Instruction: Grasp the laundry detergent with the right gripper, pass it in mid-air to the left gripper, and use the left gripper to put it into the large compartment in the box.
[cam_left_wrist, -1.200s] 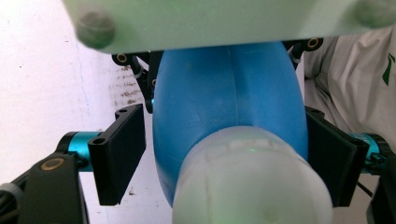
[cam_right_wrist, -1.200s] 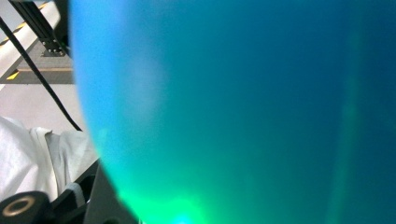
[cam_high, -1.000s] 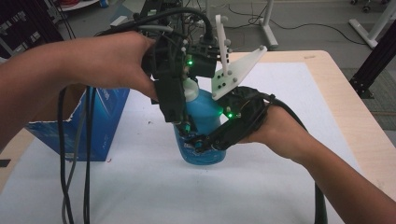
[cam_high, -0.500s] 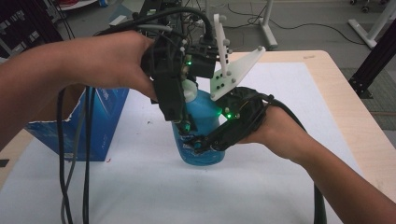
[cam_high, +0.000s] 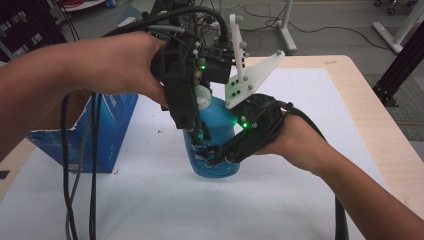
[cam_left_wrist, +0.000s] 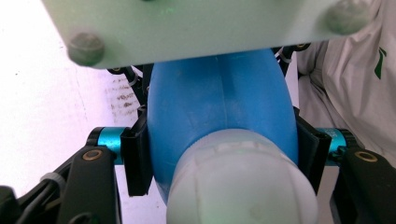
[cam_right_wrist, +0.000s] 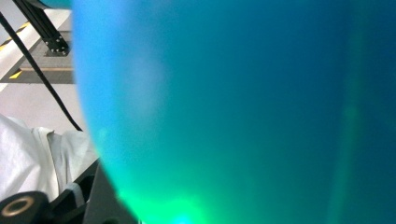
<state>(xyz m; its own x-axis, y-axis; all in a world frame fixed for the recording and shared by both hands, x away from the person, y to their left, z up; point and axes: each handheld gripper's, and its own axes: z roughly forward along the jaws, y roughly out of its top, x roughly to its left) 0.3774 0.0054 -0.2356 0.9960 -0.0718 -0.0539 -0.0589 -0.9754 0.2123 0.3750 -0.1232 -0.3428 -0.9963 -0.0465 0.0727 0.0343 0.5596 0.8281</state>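
Blue bottle (cam_high: 215, 150) is stood upright on the white surface (cam_high: 280, 200), just right of the blue carton (cam_high: 107, 132). Its white cap (cam_left_wrist: 240, 184) is looked down on by the left gripper (cam_high: 197, 132), with the pads (cam_left_wrist: 136, 156) seen pressed on both flanks below the cap. Lower body is met from the side by the right gripper (cam_high: 212, 155); its closure cannot be told, the right gripper view being too close. Step judged: bottle braced for cap work. Next move likely calls for a firm base hold and a regrasp higher, on the cap.
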